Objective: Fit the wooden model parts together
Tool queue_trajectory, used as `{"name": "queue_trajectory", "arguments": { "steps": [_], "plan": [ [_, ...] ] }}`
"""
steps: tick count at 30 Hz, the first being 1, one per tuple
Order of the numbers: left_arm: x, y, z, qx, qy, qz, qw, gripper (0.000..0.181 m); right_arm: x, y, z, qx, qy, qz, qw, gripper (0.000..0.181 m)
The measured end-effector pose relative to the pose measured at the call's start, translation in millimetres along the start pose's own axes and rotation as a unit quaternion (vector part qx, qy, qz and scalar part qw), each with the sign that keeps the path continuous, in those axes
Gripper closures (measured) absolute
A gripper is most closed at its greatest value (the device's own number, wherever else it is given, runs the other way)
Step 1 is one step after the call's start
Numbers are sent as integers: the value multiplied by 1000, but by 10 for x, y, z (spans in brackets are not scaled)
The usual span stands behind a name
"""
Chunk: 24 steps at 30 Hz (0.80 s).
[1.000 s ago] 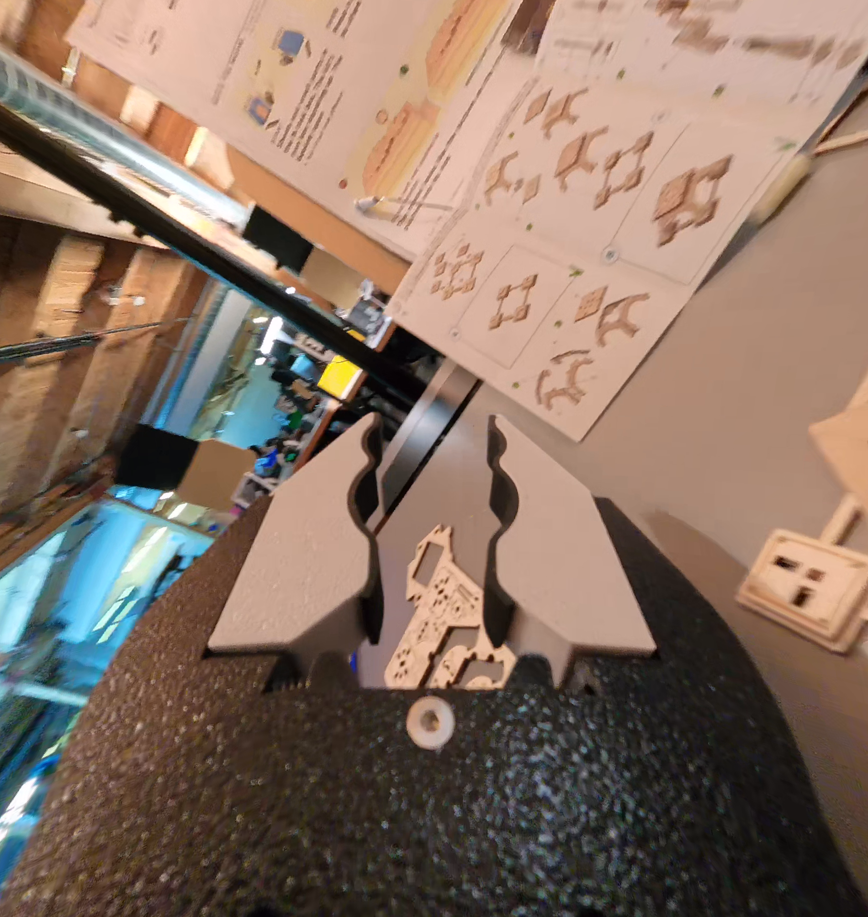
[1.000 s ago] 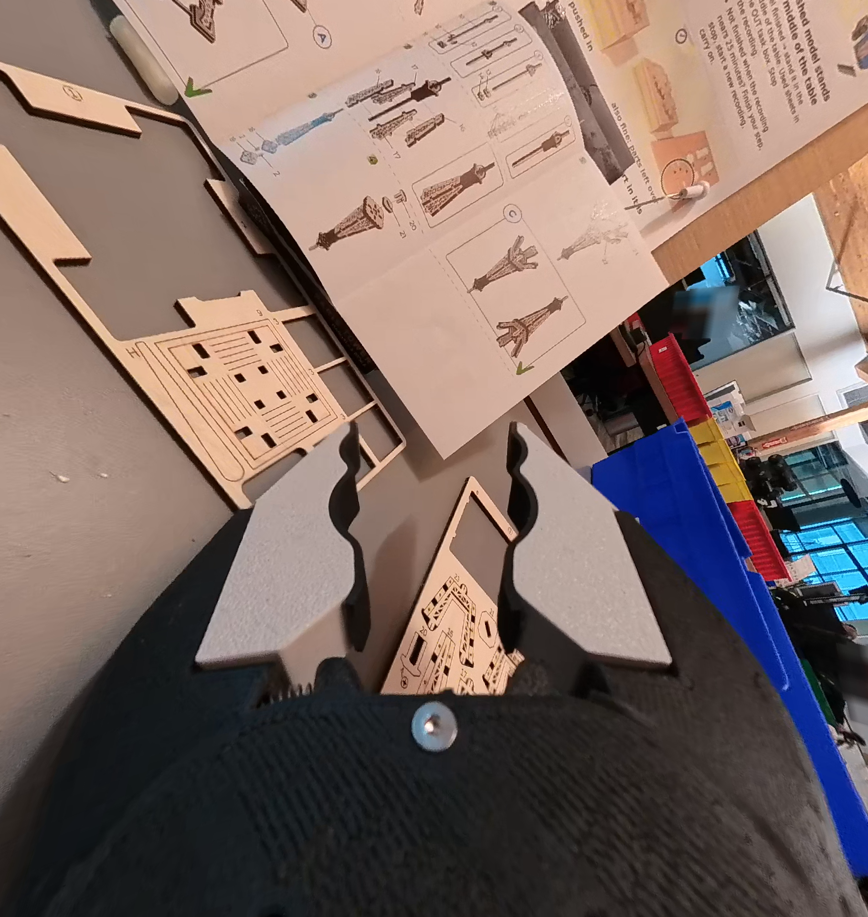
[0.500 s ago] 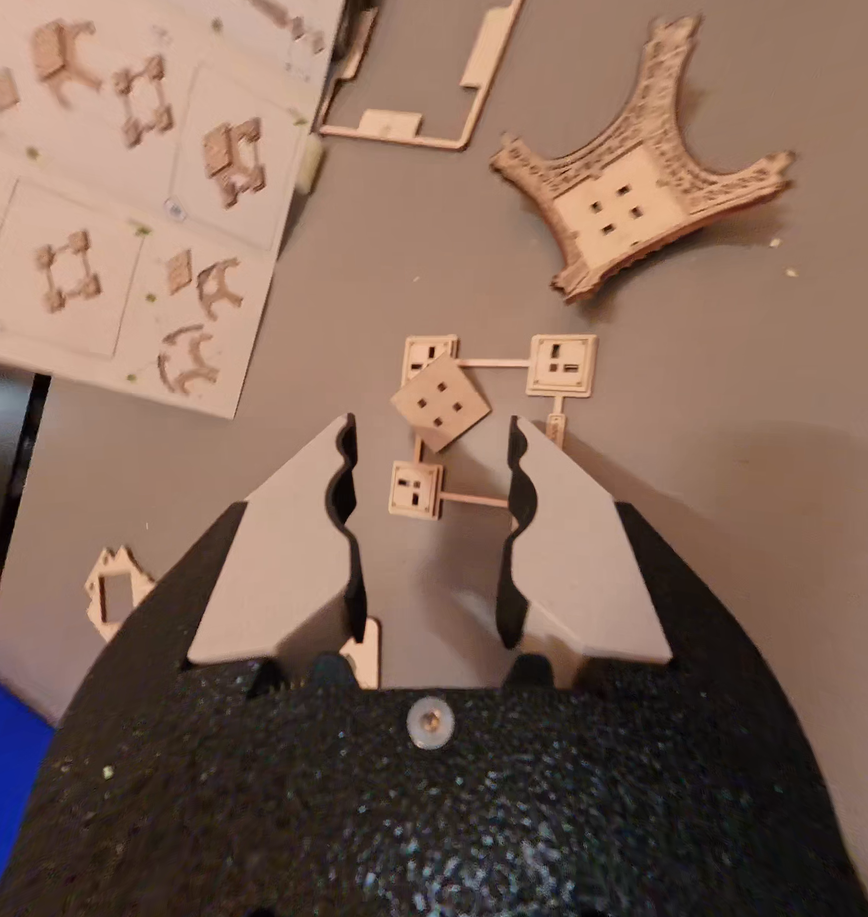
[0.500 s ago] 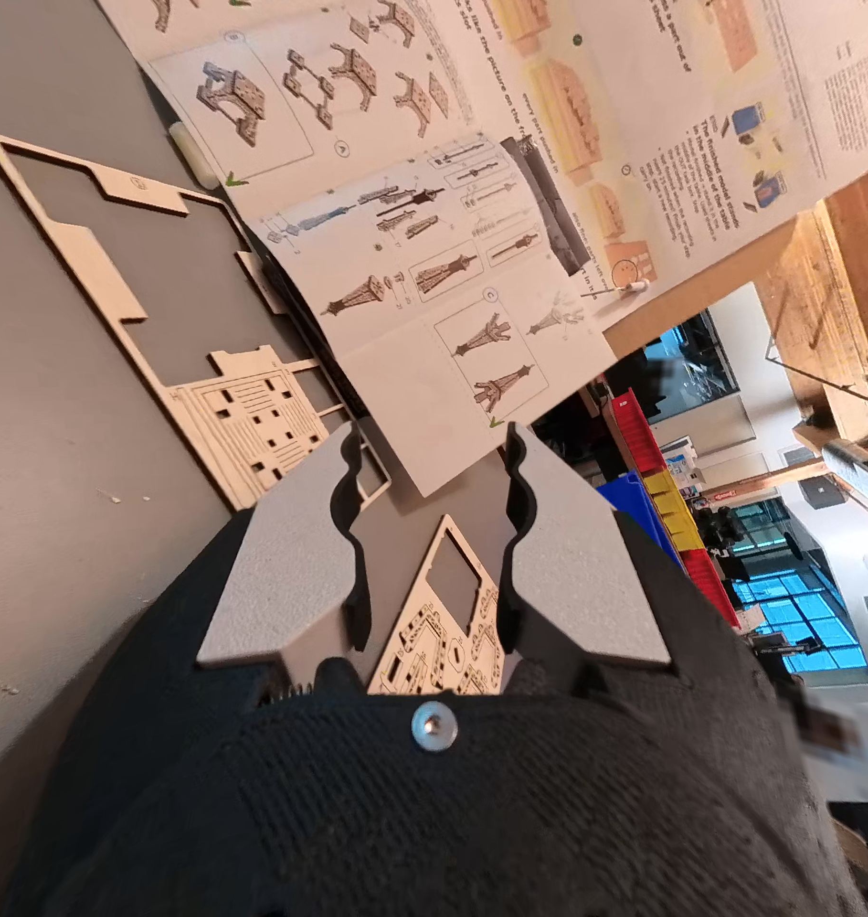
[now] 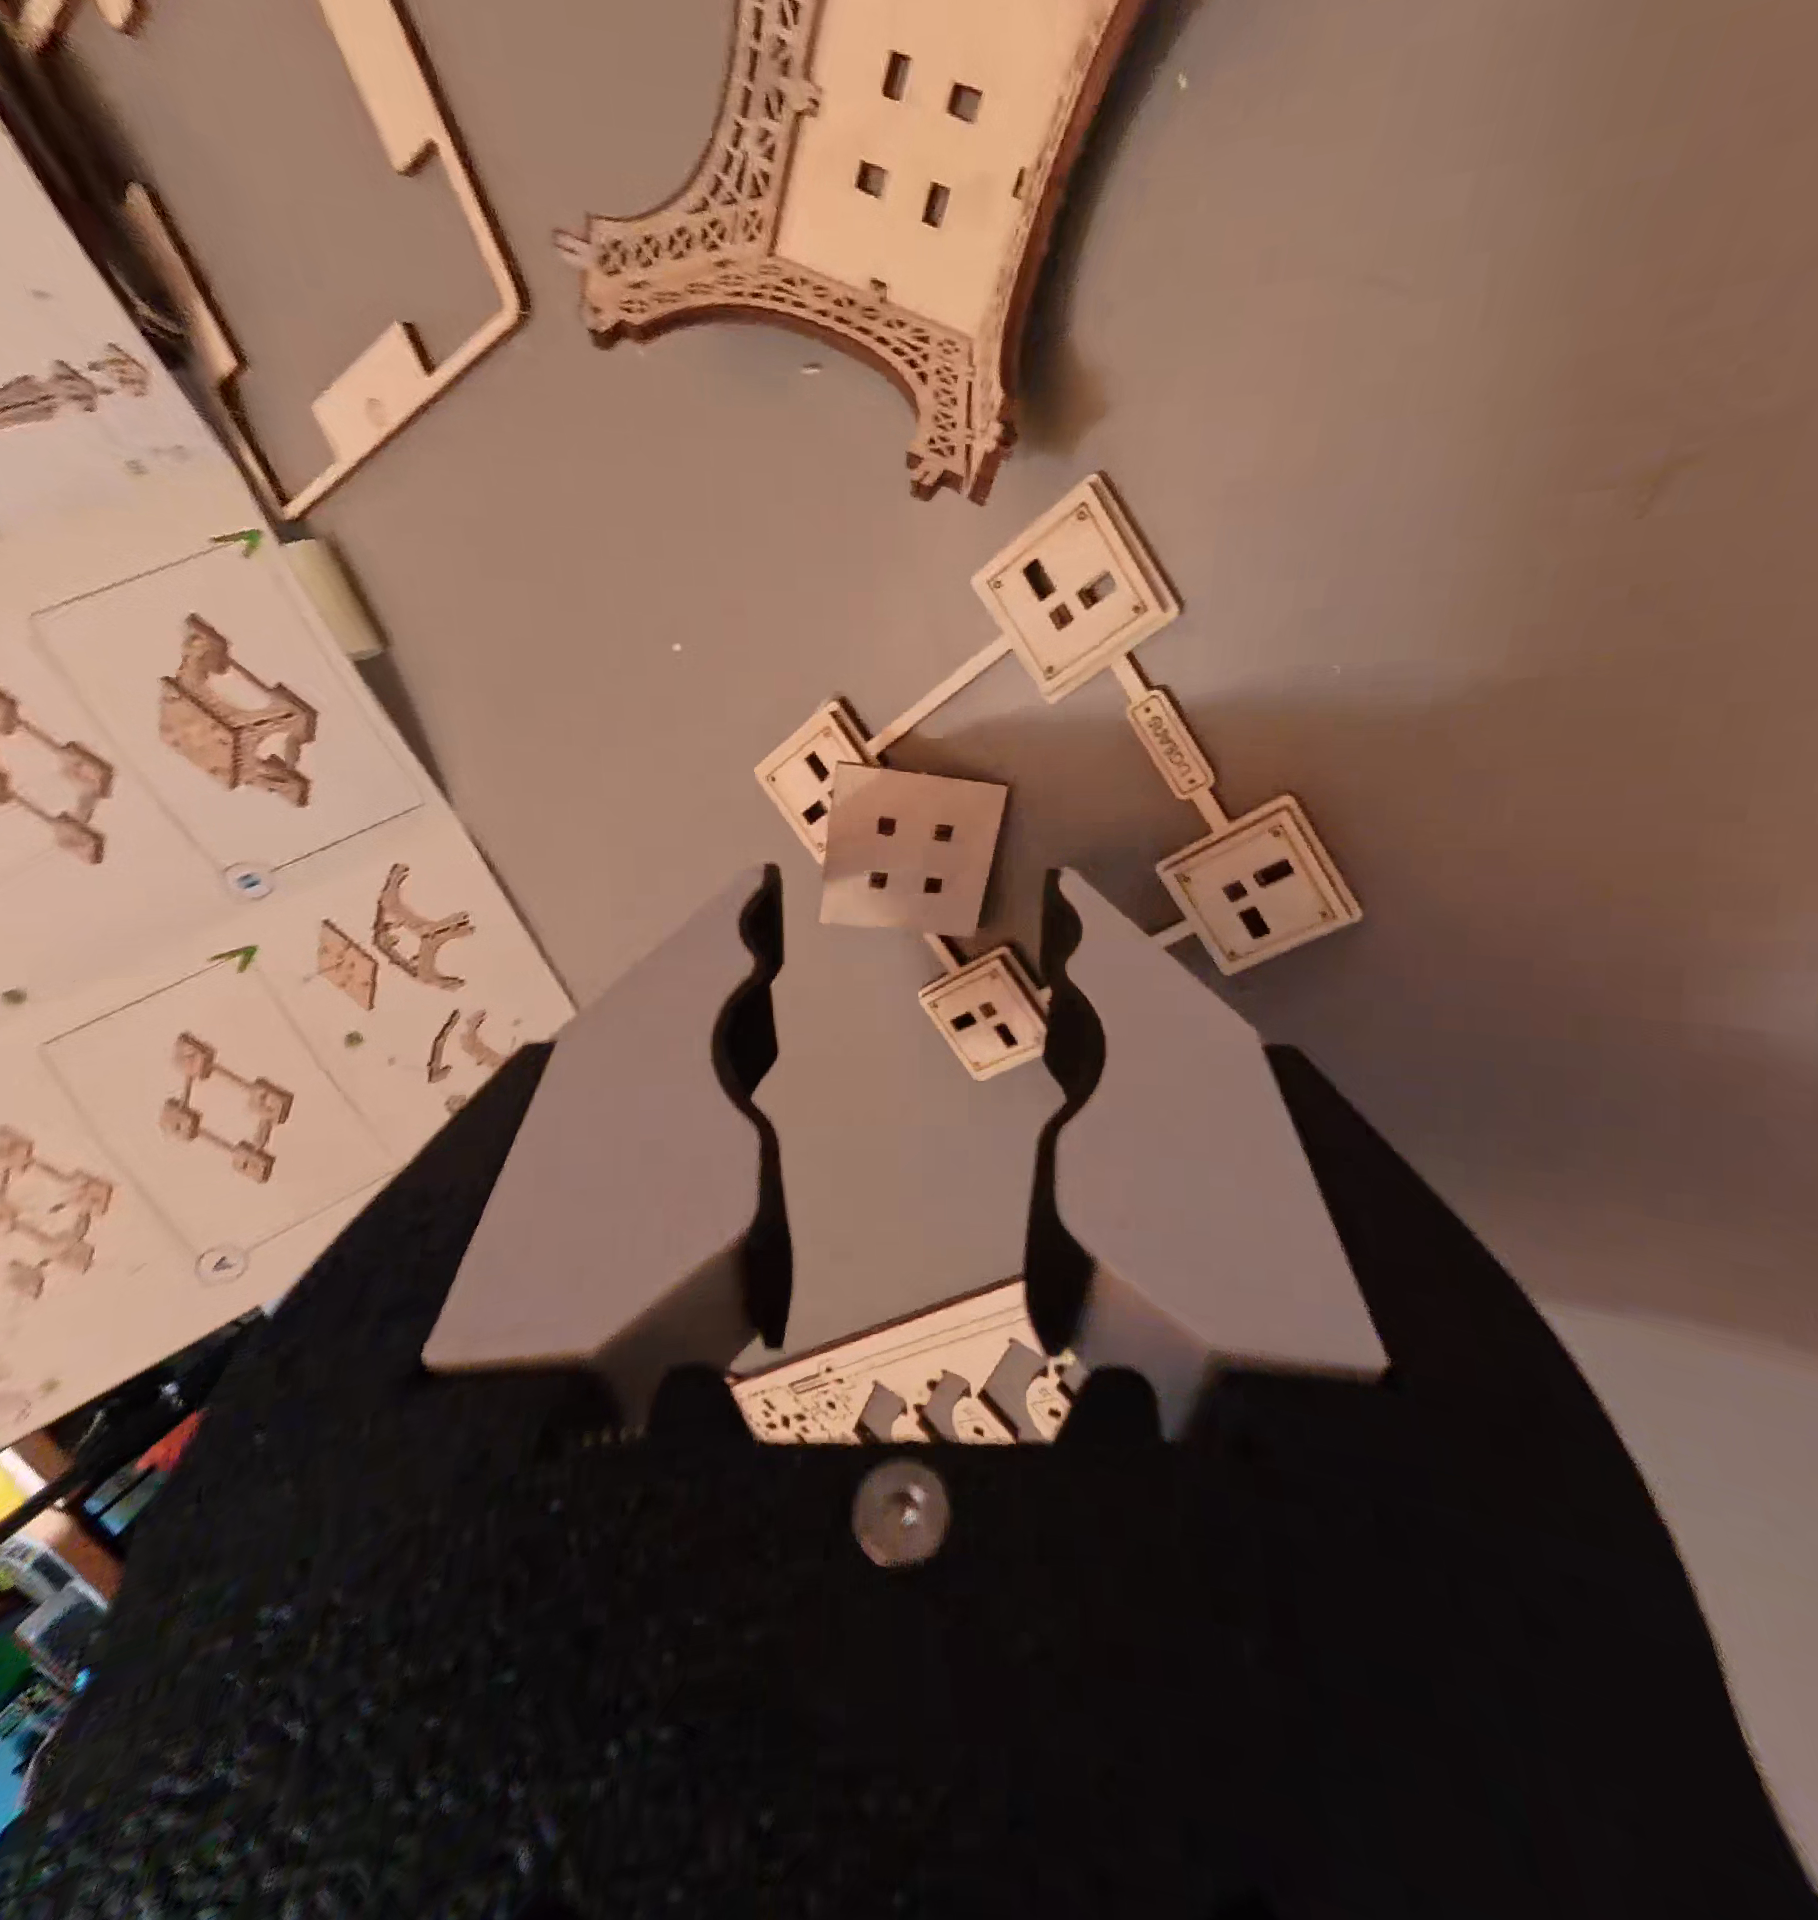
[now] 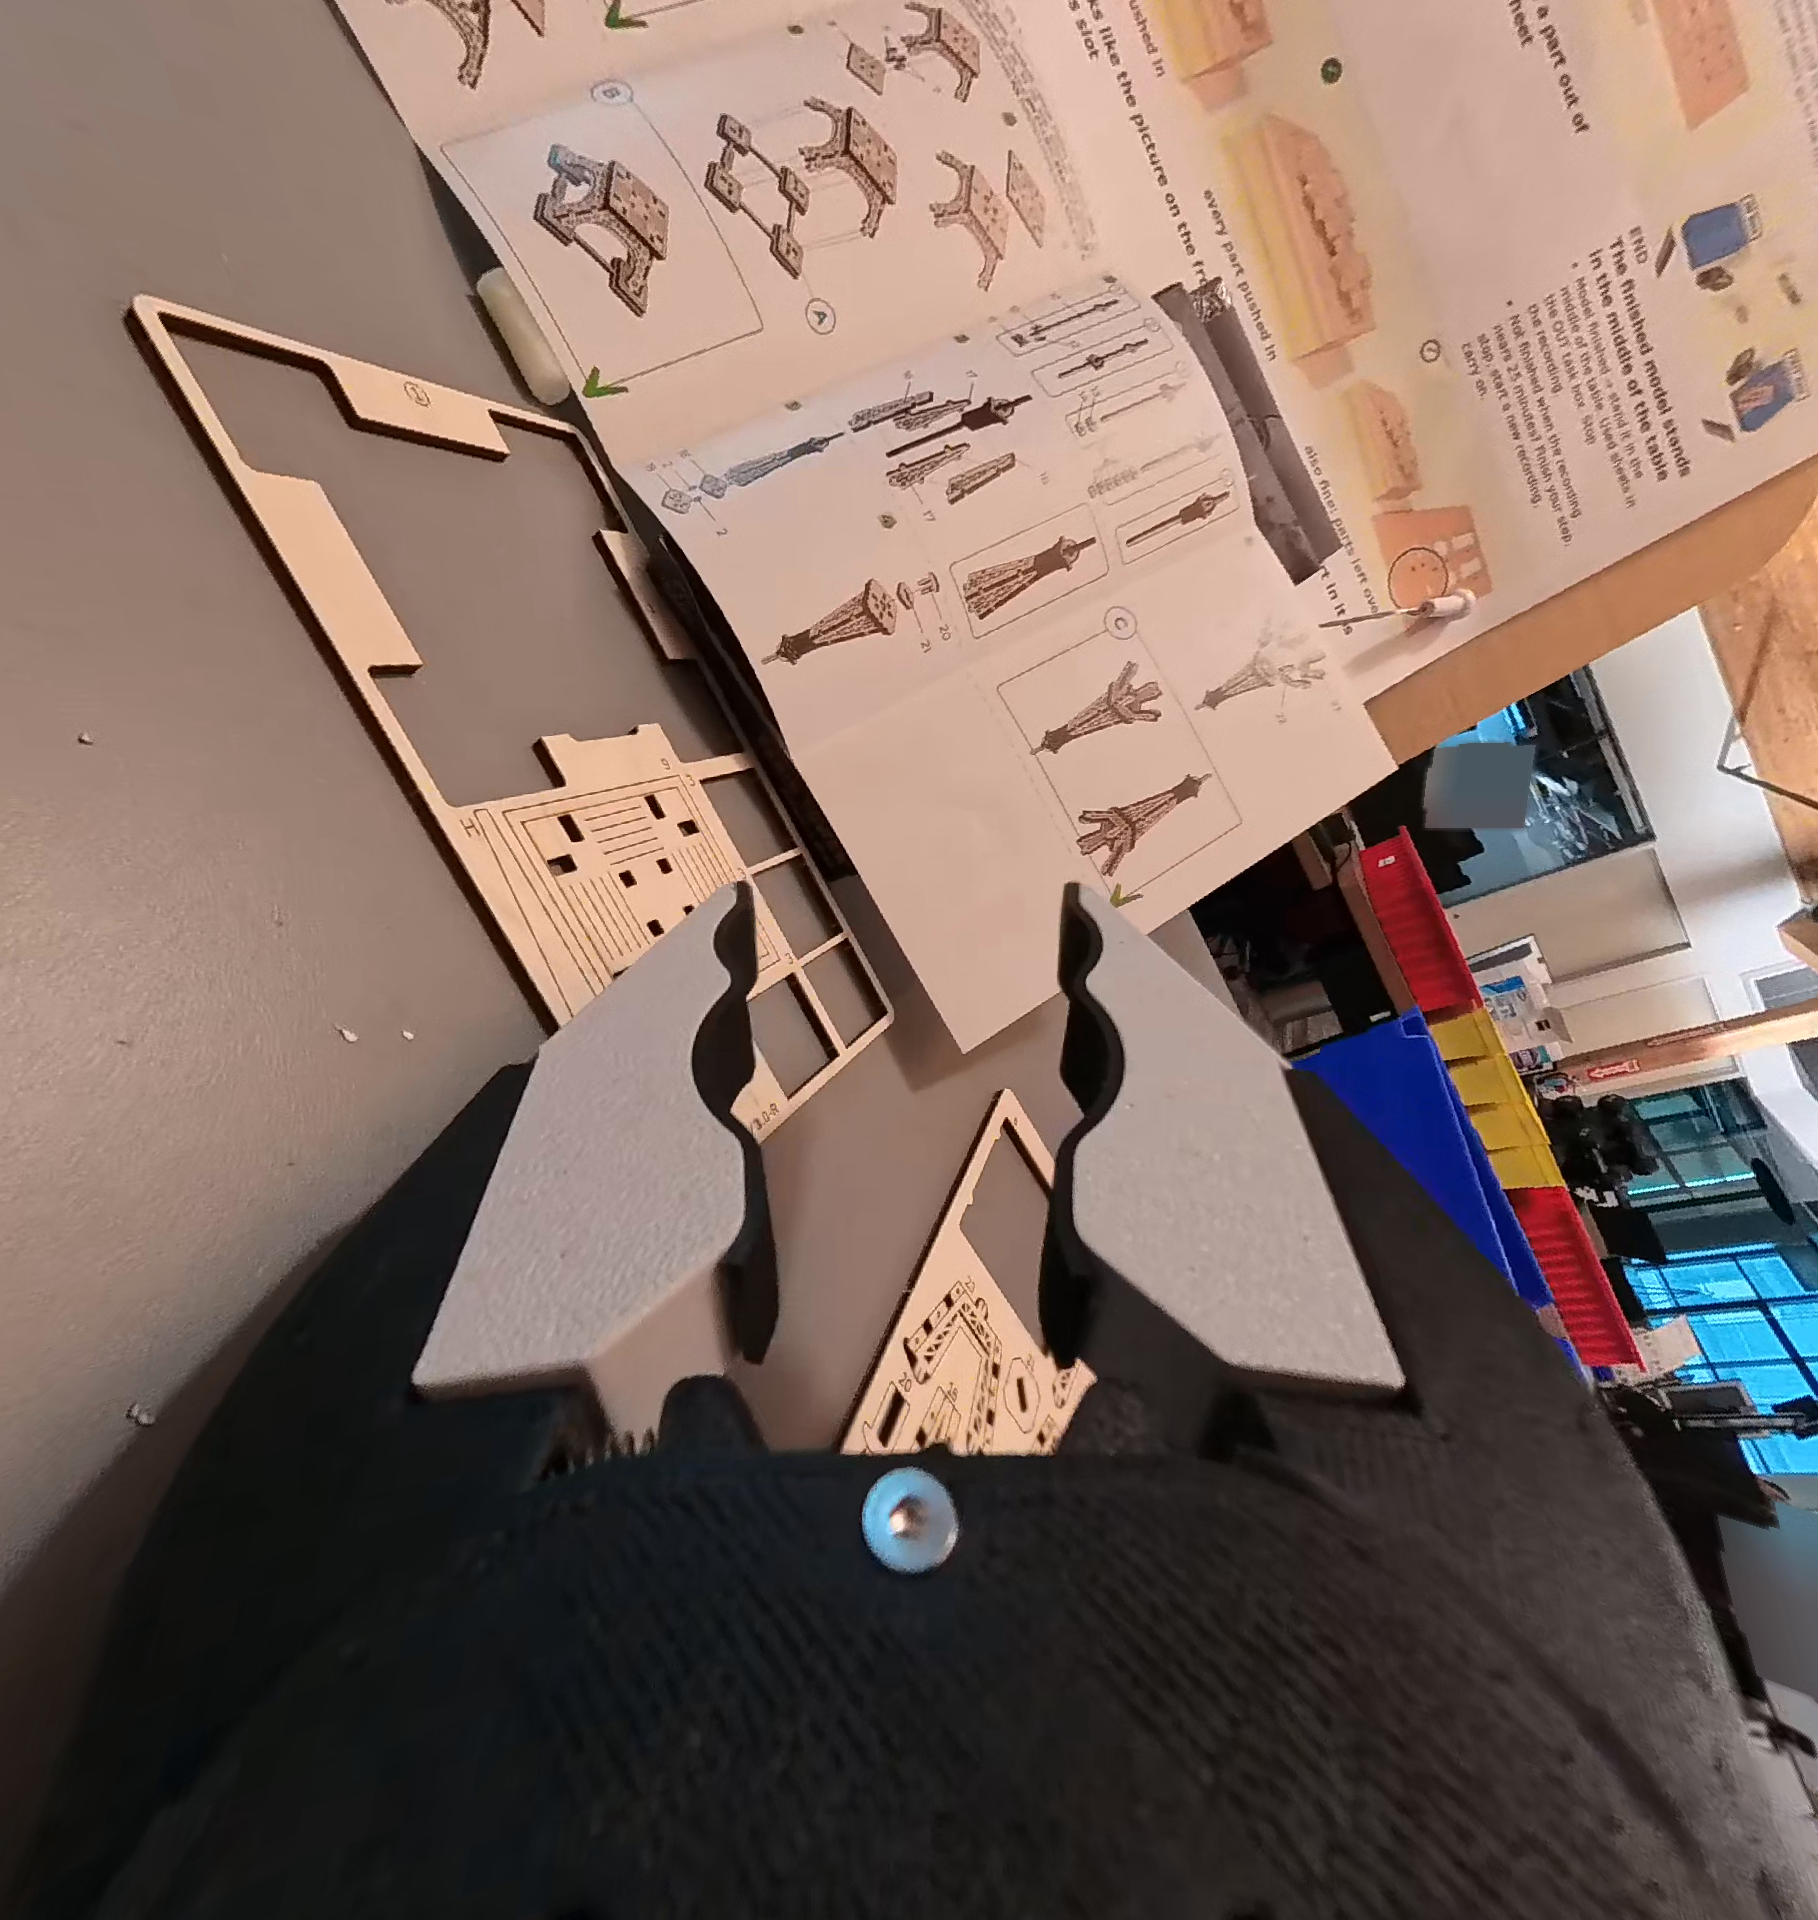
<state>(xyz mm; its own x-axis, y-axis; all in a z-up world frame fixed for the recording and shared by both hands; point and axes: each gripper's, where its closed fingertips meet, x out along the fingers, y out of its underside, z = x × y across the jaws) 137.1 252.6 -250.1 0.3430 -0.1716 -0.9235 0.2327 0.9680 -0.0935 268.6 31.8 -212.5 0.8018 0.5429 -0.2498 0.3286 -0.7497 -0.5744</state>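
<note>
In the left wrist view my left gripper (image 5: 913, 891) is open and empty above the grey table. Just beyond its tips a loose wooden square with four holes (image 5: 913, 850) lies on a base frame of small square pads joined by thin bars (image 5: 1076, 629). The arched lattice tower base (image 5: 884, 177) lies farther off. A cut wooden sheet (image 5: 889, 1377) shows between the finger roots. In the right wrist view my right gripper (image 6: 905, 914) is open and empty. A wooden parts sheet (image 6: 972, 1340) lies under it. A mostly emptied sheet frame (image 6: 365, 582) lies to the left.
The paper instruction sheet (image 5: 105, 831) covers the table's left side in the left wrist view and also shows in the right wrist view (image 6: 988, 468). An emptied wooden frame (image 5: 396, 312) lies at top left. Blue, yellow and red bins (image 6: 1456, 1101) stand past the table edge. One gripper's finger ends stand about 25 cm off the other's.
My left gripper has swung from facing the room and instruction sheet down to the table, and has closed in on the square plate and base frame. My right gripper has tilted slightly, still open.
</note>
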Motion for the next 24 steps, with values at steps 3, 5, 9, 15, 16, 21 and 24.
{"name": "queue_trajectory", "arguments": {
  "steps": [3, 5, 9, 15, 16, 21, 24],
  "plan": [
    [54, 15, -28, 6, 17, 4, 1000, 151, -2, 9, -7, 5, 0, 0, 1000, 124],
    [61, 8, -38, 8, 22, 1, 1000, 151, -3, 15, -11, 9, -1, 0, 1000, 124],
    [53, 41, -26, 1, 16, 8, 1000, 151, 4, 48, -4, 9, -6, 4, 1000, 124],
    [-141, -95, 33, -79, 0, -49, 996, 151, -108, -62, -33, -7, -32, -38, 999, 126],
    [-193, -151, 66, -105, -7, -65, 992, 151, -142, -108, 0, -4, -49, -54, 997, 126],
    [-386, -512, 85, -248, 24, -121, 961, 151, -447, -472, 595, 45, -252, -141, 957, 131],
    [-408, -732, 20, -322, 76, -137, 934, 151, -592, -711, 872, 54, -317, -173, 931, 136]
  ]
}}
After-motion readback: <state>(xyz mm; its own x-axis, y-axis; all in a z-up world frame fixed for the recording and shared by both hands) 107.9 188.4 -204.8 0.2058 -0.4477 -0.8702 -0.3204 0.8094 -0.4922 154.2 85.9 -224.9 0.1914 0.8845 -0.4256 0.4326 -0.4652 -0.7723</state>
